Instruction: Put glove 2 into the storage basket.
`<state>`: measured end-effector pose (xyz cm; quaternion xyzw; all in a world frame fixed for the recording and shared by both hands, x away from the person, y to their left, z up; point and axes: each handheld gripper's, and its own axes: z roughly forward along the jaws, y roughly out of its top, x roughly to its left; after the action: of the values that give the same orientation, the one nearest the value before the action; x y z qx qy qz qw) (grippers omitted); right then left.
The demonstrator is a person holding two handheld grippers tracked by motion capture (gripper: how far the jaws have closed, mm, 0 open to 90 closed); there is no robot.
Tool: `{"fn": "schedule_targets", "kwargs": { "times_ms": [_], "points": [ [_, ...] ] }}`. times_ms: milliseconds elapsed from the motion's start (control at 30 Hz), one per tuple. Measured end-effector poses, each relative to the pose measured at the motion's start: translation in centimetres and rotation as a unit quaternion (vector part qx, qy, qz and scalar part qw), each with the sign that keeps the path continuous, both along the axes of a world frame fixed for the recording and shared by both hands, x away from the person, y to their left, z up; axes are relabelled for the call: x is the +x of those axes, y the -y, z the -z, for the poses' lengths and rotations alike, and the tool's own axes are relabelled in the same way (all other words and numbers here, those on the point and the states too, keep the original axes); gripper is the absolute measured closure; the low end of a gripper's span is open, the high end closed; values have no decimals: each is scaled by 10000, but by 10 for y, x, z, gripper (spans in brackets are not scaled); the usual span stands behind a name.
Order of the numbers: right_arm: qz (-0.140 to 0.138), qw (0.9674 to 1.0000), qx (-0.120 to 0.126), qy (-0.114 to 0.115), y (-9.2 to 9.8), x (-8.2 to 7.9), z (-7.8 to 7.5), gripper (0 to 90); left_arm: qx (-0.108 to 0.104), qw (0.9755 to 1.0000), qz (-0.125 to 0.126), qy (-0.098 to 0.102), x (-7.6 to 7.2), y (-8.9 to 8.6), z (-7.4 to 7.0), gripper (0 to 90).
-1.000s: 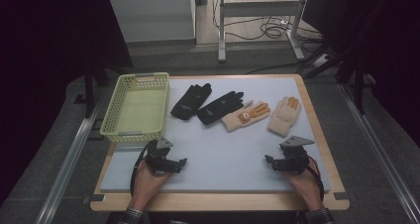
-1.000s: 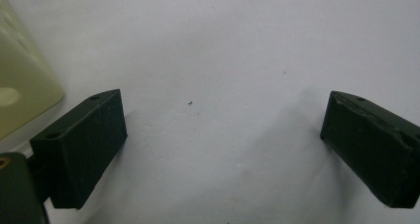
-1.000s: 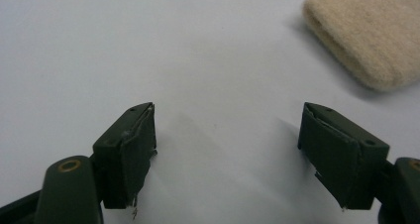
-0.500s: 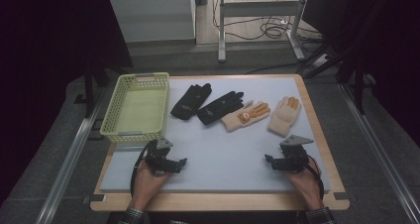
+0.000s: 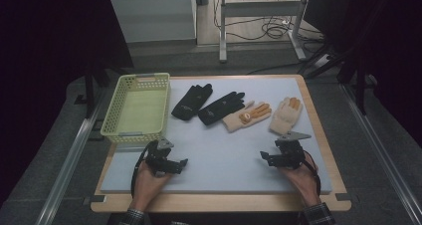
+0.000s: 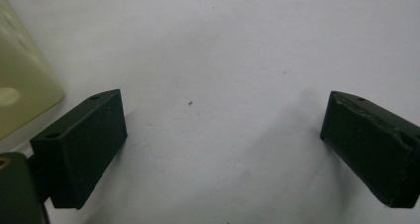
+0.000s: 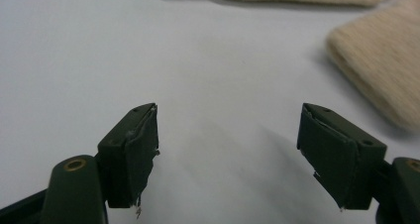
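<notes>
Two beige gloves (image 5: 247,115) and (image 5: 286,114) lie mid-tabletop beside two black gloves (image 5: 191,101) and (image 5: 221,107); the right gripper (image 5: 265,158) rests near the beige ones, the left gripper (image 5: 180,164) by the basket (image 5: 135,133), both with fingers spread wide and empty

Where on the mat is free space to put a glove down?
Free: the mat between the left gripper and right gripper, below the gloves. The basket inside is bare too. Crowded: the far row, black gloves to beige gloves.
</notes>
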<state>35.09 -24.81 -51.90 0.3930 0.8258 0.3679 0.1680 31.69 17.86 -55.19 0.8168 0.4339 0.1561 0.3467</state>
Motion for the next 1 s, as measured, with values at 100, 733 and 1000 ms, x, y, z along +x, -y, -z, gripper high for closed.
{"fn": "schedule_targets", "kwargs": {
  "times_ms": [100,733,1000],
  "points": [
    [-33,10000,7,4,-9,7,-1,250,7,10000,4,4,0,0,0,41],
    [-501,9984,246,-20,-69,53,-19,381,-1,10000,1,-3,0,0,0,41],
    [-660,9977,158,3,-108,79,-23,443,4,10000,3,0,0,0,0,41]
  ]
}}
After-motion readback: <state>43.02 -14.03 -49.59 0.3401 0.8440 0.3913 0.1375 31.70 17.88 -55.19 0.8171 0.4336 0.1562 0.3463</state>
